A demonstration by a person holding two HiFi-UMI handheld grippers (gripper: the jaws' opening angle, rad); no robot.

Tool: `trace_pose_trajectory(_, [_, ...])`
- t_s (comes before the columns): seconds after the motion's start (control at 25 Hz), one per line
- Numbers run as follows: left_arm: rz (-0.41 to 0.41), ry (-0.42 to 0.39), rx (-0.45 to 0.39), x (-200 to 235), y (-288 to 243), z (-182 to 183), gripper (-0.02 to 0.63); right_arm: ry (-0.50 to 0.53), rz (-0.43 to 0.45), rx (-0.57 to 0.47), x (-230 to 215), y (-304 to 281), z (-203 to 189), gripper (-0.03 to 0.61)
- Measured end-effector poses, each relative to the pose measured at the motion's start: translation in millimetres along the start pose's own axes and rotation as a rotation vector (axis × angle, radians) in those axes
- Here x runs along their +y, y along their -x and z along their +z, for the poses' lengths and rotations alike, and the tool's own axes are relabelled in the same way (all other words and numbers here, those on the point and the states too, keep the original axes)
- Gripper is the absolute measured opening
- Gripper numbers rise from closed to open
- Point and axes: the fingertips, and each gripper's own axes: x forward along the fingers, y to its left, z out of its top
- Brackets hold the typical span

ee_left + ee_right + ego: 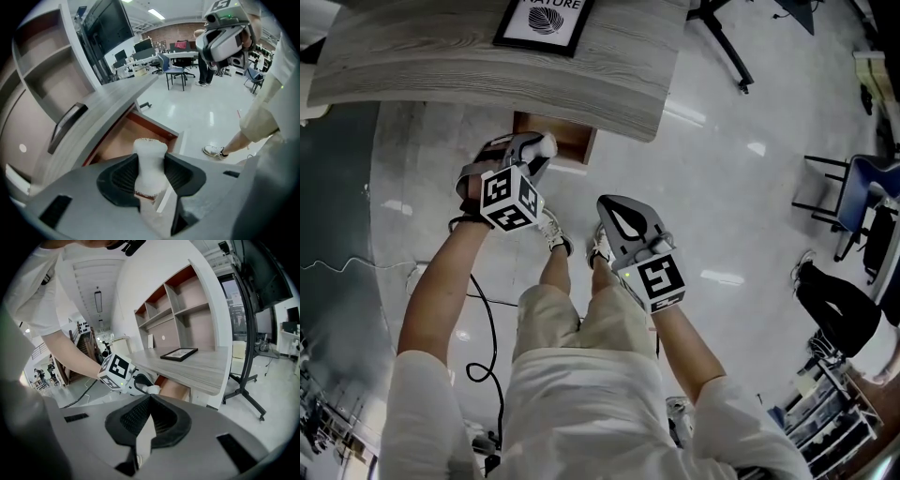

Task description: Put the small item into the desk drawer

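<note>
The small item (149, 165) is a white, spool-shaped piece, and my left gripper (150, 174) is shut on its middle. In the head view the left gripper (542, 150) holds the item (550, 142) just in front of the open wooden drawer (567, 133) under the grey desk (487, 66). The drawer's brown inside (123, 138) lies right beyond the item. My right gripper (605, 202) hangs lower right of the drawer above the floor, jaws shut and empty. From the right gripper view, its closed tips (149, 399) point at the left gripper (133, 380) and the drawer (174, 389).
A black picture frame (542, 23) lies on the desk top. Shelves (173, 319) rise behind the desk. A black stand (248, 333) is at the right, its legs (727, 42) beside the desk. A cable (487, 328) runs on the floor, and chairs (853, 197) stand far right.
</note>
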Motion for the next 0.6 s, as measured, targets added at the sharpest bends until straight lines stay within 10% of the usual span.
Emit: trace_pose_trajectory(0.6, [-0.082, -0.161, 0.103, 4.1, -33.6, -12.8, 0.163, -0.025, -0.028, 0.003, 0.0, -1.6, -10.3, -0.002])
